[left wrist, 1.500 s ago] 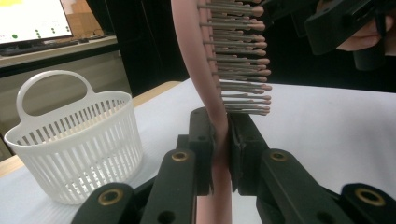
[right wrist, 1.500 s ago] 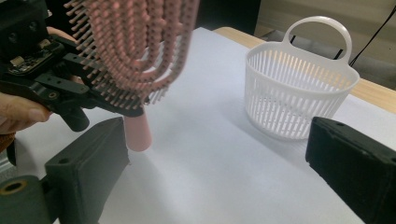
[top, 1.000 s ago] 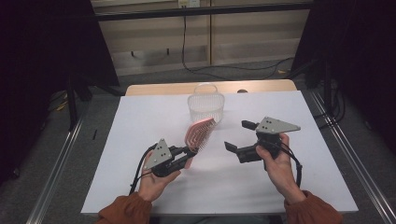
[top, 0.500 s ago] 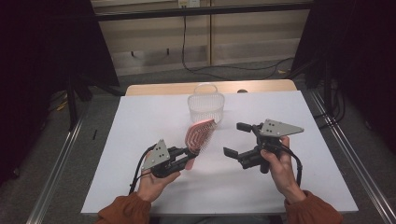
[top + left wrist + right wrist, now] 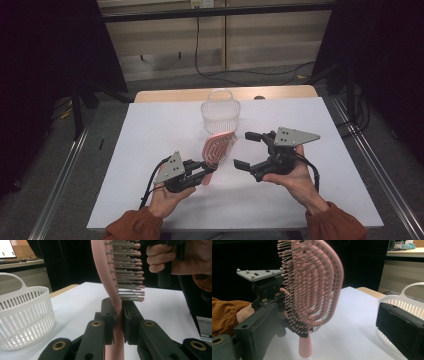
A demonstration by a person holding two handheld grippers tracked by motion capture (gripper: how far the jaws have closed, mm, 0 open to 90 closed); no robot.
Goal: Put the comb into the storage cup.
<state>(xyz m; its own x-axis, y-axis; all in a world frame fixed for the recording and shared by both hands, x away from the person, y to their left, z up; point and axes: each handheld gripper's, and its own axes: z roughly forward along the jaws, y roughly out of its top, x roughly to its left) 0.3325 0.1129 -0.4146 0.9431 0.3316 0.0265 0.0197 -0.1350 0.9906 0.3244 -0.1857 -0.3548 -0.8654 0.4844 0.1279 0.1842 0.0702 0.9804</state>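
You've got a white table (image 5: pixel 150 150) here, wooden edge showing at the far side. Sitting right on it is a white slatted basket (image 5: pixel 220 116) with a loop handle, near the far middle.

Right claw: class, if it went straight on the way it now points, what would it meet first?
Probably the pink hairbrush, held upright by the left claw straight ahead of the open right claw; depth is hard to judge.
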